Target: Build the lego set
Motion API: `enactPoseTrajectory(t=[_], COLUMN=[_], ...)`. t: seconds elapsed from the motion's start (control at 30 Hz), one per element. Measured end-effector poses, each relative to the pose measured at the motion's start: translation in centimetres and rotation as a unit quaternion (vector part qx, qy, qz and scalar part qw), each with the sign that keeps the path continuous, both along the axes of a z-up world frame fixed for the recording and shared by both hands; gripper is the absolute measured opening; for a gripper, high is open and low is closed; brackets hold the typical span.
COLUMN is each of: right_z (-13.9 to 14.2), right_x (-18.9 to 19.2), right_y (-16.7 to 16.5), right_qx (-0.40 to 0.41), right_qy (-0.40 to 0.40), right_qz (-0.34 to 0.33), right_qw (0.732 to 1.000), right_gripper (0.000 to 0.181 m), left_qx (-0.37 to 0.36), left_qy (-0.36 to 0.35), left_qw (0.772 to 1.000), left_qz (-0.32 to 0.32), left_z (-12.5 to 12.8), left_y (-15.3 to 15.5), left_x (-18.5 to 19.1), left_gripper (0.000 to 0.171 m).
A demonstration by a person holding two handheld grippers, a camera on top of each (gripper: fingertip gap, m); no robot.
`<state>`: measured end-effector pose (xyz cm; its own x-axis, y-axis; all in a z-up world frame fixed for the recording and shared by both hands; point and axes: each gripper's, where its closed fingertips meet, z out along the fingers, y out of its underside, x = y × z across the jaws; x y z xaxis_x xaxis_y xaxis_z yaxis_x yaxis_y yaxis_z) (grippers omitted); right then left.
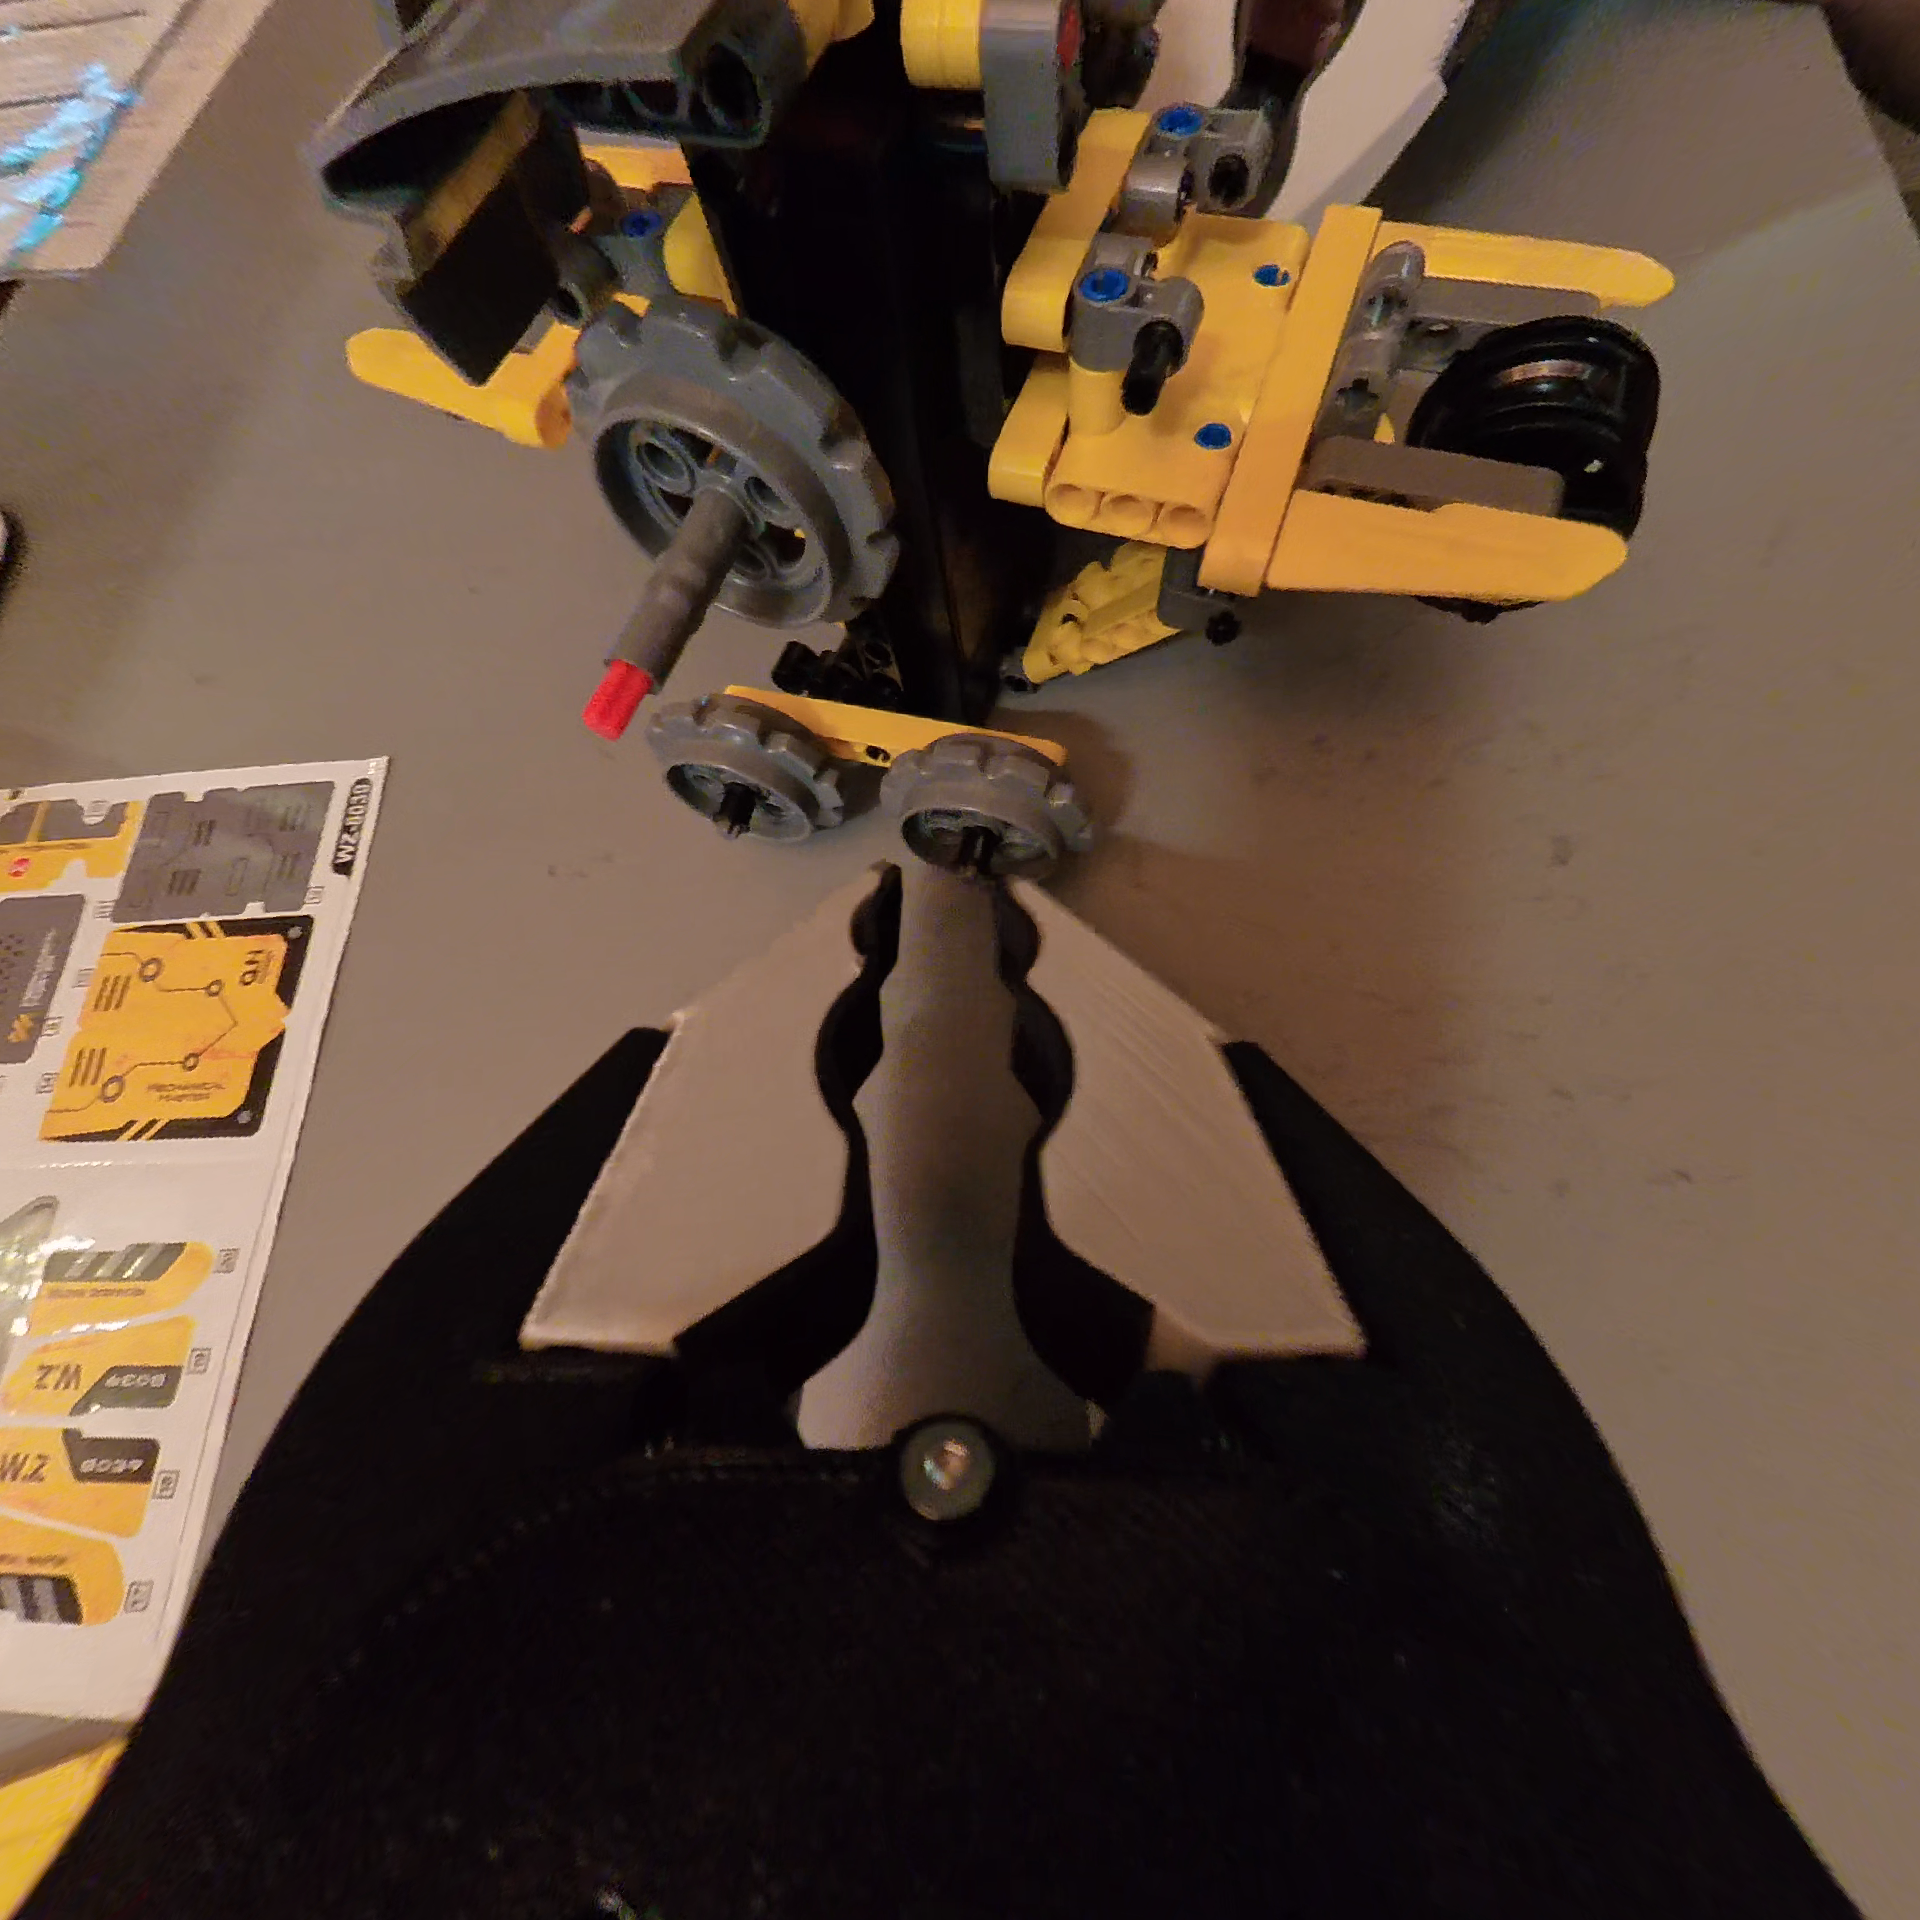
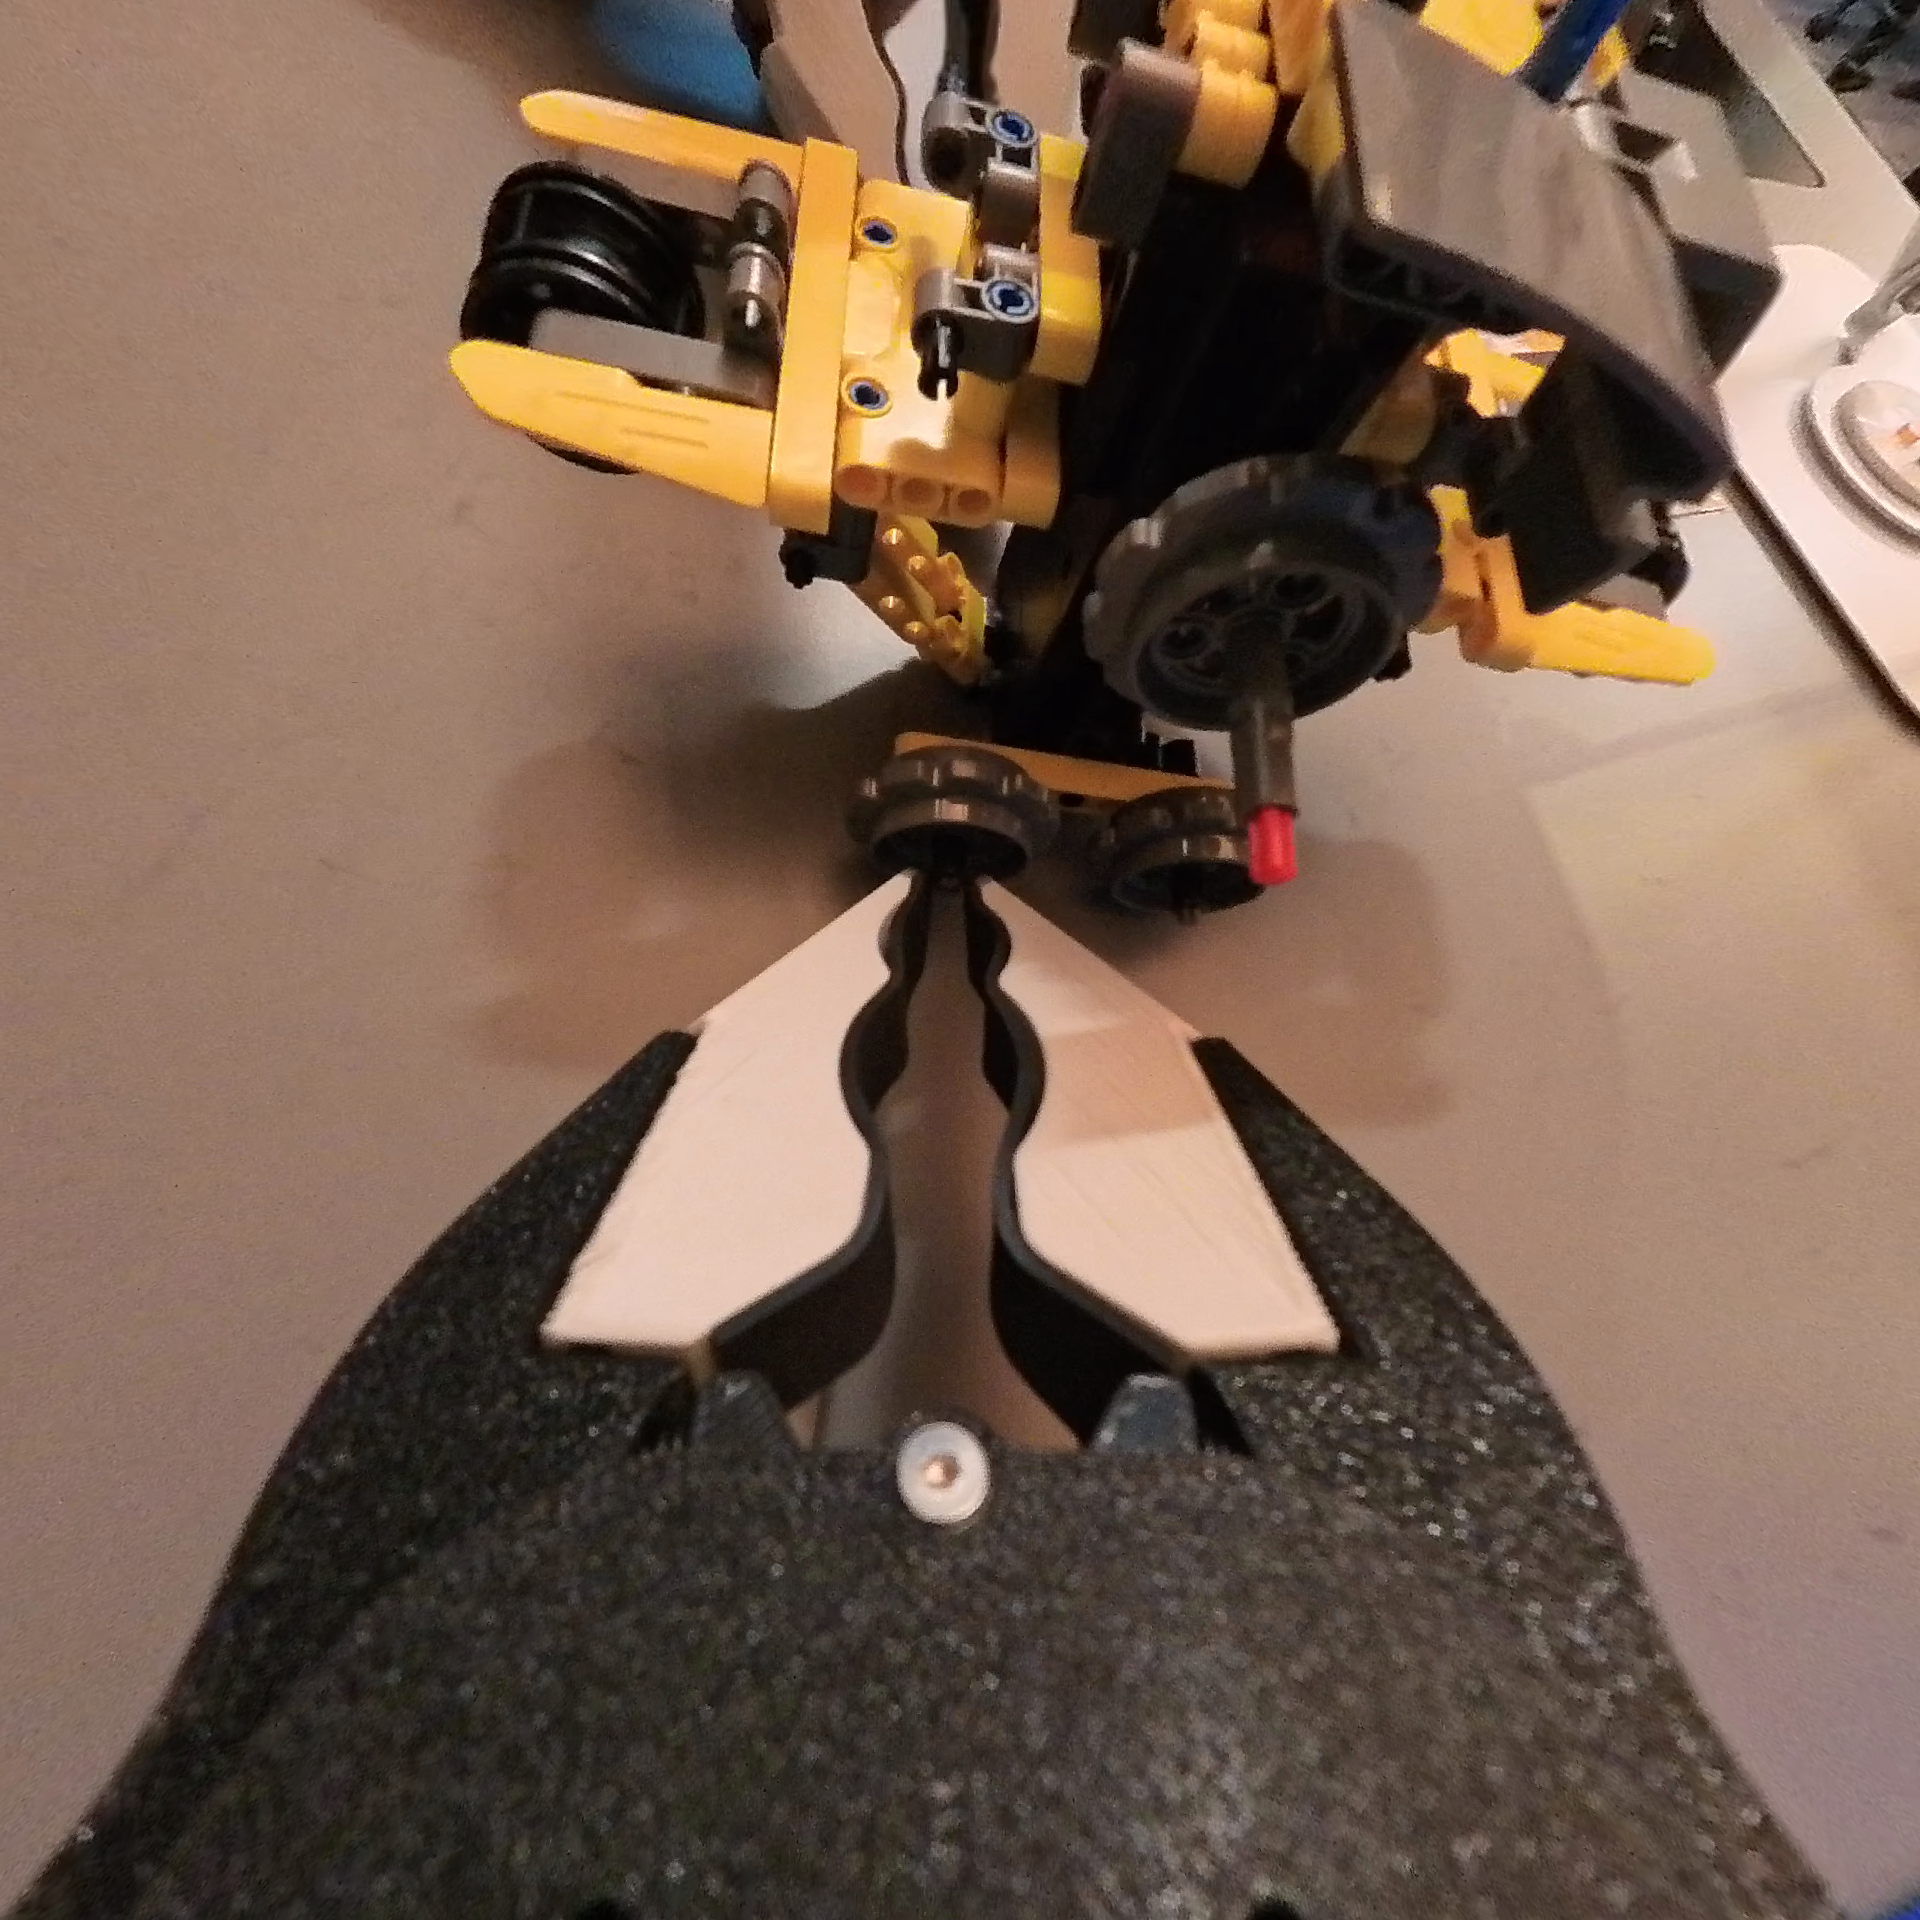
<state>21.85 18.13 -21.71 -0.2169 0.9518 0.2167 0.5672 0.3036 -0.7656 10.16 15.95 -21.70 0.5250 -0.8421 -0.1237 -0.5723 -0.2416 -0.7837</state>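
A yellow, black and grey building-brick vehicle model [image 1: 1143, 416] stands on the grey table [image 1: 1455, 935]. It has a large grey sprocket wheel [image 1: 732, 468] with a red-tipped axle [image 1: 618, 698]. Below that are two small grey wheels on a yellow beam. My left gripper [image 1: 951, 878] is narrowly open, its tips just in front of a small wheel [image 1: 987, 816] and its black axle pin. My right gripper [image 2: 940, 883] is closed to a thin gap on the black axle pin of a small wheel [image 2: 951, 805] on the model's [image 2: 935, 416] other side.
A sticker sheet [image 1: 156, 1143] lies on the table left of my left gripper. A printed sheet [image 1: 73, 125] lies at the far left. A white tray [image 2: 1818, 468] with a glass item sits at the right edge of the right wrist view. My hands' fingertips stand some 12 centimetres from each other.
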Motion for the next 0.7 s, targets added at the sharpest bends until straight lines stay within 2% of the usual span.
enactPoseTrajectory(t=[0.03,0.27,0.4,0.57,0.7], right_z=[0.0,0.1,-0.3,-0.3,0.1], right_x=[0.0,-0.9,-1.5,-1.3,-0.8], right_y=[-0.1,-1.9,-2.6,-2.6,-2.4], right_qx=[-0.001,0.001,0.029,0.043,0.030], right_qy=[0.000,0.002,-0.003,-0.001,0.009], right_qz=[0.002,0.023,0.030,0.028,0.022], right_qw=[1.000,1.000,0.999,0.999,0.999], right_gripper=[0.006,0.006,0.005,0.012,0.014], left_qx=[0.005,0.028,0.033,0.039,0.059], left_qy=[-0.002,-0.017,-0.044,-0.070,-0.076], left_qw=[1.000,0.997,0.993,0.986,0.973], left_qz=[0.006,0.069,0.103,0.149,0.209], left_z=[0.1,0.9,1.7,2.5,3.8], left_y=[0.1,1.5,2.2,2.6,2.4], left_x=[-0.1,-1.9,-3.0,-4.7,-6.8], left_gripper=[0.019,0.029,0.036,0.038,0.041])
